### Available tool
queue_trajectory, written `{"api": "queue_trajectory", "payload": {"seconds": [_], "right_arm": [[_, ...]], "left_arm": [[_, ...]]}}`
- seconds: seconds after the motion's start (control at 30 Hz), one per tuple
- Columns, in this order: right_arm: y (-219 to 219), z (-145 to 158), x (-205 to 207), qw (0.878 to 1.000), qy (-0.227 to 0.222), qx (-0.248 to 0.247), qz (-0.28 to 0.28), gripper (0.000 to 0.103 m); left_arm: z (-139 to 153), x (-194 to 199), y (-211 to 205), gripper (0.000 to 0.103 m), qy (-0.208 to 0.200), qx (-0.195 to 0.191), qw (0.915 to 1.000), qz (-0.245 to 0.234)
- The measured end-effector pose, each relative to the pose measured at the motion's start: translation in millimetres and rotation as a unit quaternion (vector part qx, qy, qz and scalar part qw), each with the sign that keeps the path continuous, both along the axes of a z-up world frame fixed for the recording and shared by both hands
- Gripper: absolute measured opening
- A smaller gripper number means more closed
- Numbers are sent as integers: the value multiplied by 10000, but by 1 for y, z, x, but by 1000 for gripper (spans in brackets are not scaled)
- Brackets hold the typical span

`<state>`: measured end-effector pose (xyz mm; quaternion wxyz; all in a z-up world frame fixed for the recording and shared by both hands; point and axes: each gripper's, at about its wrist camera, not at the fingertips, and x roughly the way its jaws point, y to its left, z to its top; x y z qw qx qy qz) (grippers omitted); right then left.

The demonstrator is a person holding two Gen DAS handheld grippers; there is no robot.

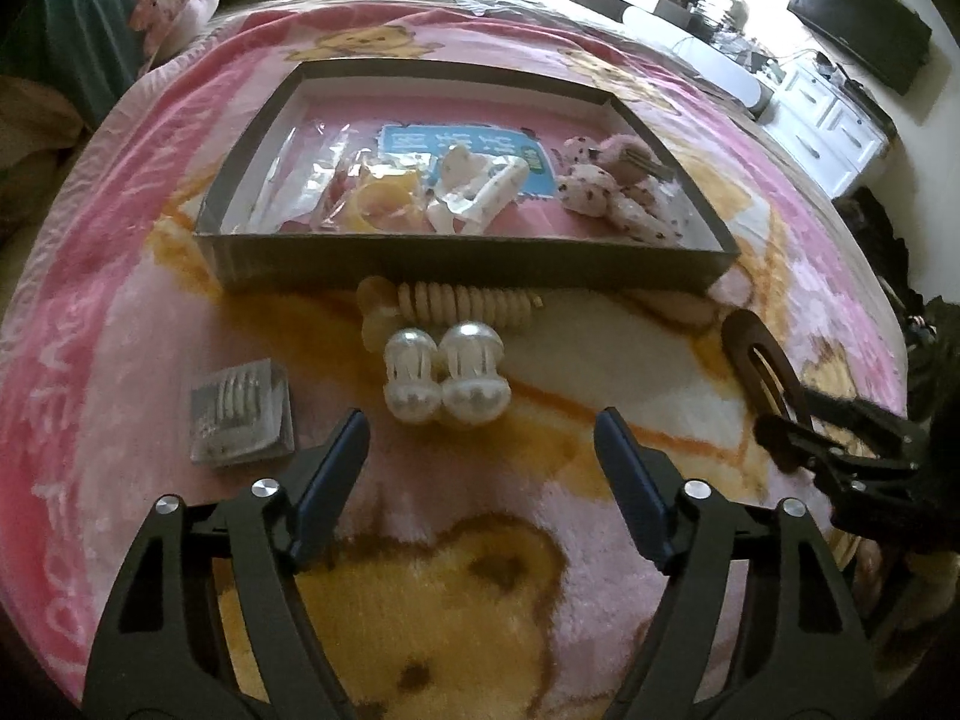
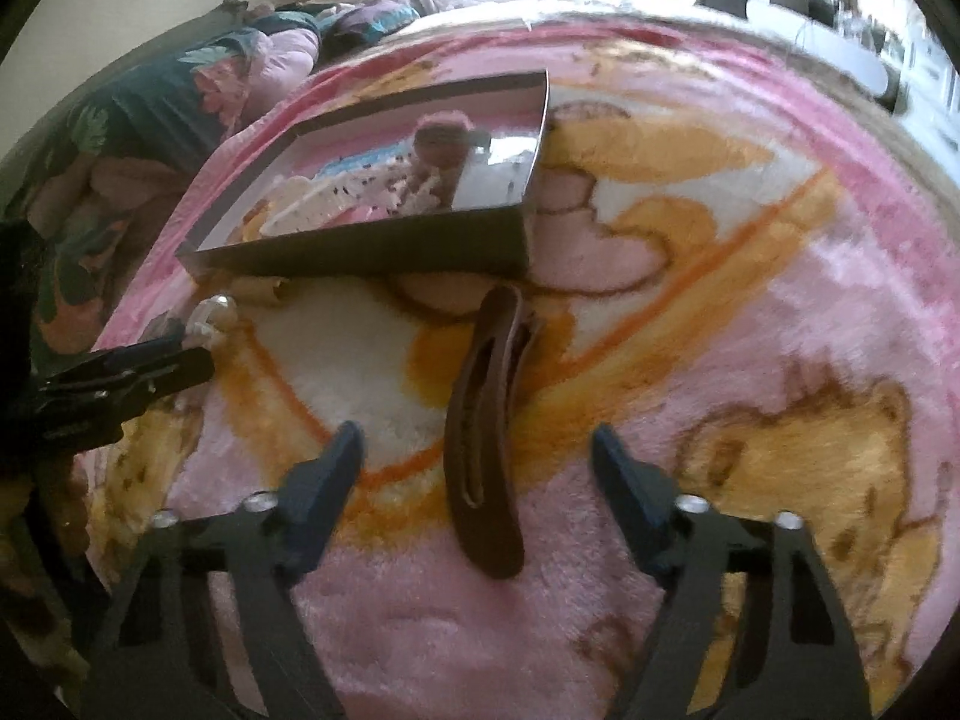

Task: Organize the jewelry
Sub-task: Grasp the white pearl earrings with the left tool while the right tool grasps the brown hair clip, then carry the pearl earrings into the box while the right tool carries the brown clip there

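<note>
A pearly white hair claw (image 1: 445, 377) lies on the pink bear blanket, just beyond my left gripper (image 1: 483, 429), whose jaws stand apart with nothing between them. Behind it a beige spiral hair clip (image 1: 462, 303) rests against the grey box (image 1: 468, 267), which holds several hair accessories. A long brown hair clip (image 2: 489, 438) lies lengthwise between the fingers of my right gripper (image 2: 477, 441); the pads stand clear of it on both sides. The same brown hair clip (image 1: 762, 360) shows at the right of the left wrist view, with the right gripper's fingers (image 1: 798, 438) at its near end.
A small clear packet (image 1: 243, 414) with pale hair pins lies left of the left gripper. The blanket (image 2: 750, 312) covers a bed. Pillows and folded bedding (image 1: 114, 18) sit at the far left; white drawers (image 1: 828, 120) and a dark screen stand at the far right.
</note>
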<state>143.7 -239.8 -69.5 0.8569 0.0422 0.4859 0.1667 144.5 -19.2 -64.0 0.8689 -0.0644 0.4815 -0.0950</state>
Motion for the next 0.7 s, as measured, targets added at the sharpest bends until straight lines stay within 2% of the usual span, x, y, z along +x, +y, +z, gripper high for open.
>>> {"api": "queue_trajectory", "payload": {"seconds": [0.07, 0.1, 0.17, 0.2, 0.23, 0.4, 0.63, 0.7], "right_arm": [[2, 0, -1, 10000, -29, -57, 61, 49], [4, 0, -2, 9999, -51, -79, 119, 38], [7, 1, -4, 9997, -36, -55, 242, 25], [7, 1, -5, 9996, -38, -7, 295, 15], [8, 2, -7, 9994, -34, 31, 345, 11], [19, 7, -16, 9980, -89, 55, 623, 9], [26, 19, -30, 9963, -198, 176, 814, 9], [26, 23, -32, 9961, -225, 212, 822, 9]], "left_arm": [[0, 4, 1, 66, 13, -5, 10000, 14], [-1, 6, 1, 65, 21, -5, 10000, 26], [-1, 9, 0, 65, 29, -18, 10000, 30], [-2, 10, -1, 64, 35, -11, 10000, 37], [-2, 11, -2, 62, 38, -17, 10000, 33], [-2, 14, -4, 59, 41, 16, 10000, 25], [-4, 16, -7, 36, 55, 155, 9999, -31], [-4, 16, -5, 36, 65, 118, 9999, -27]]}}
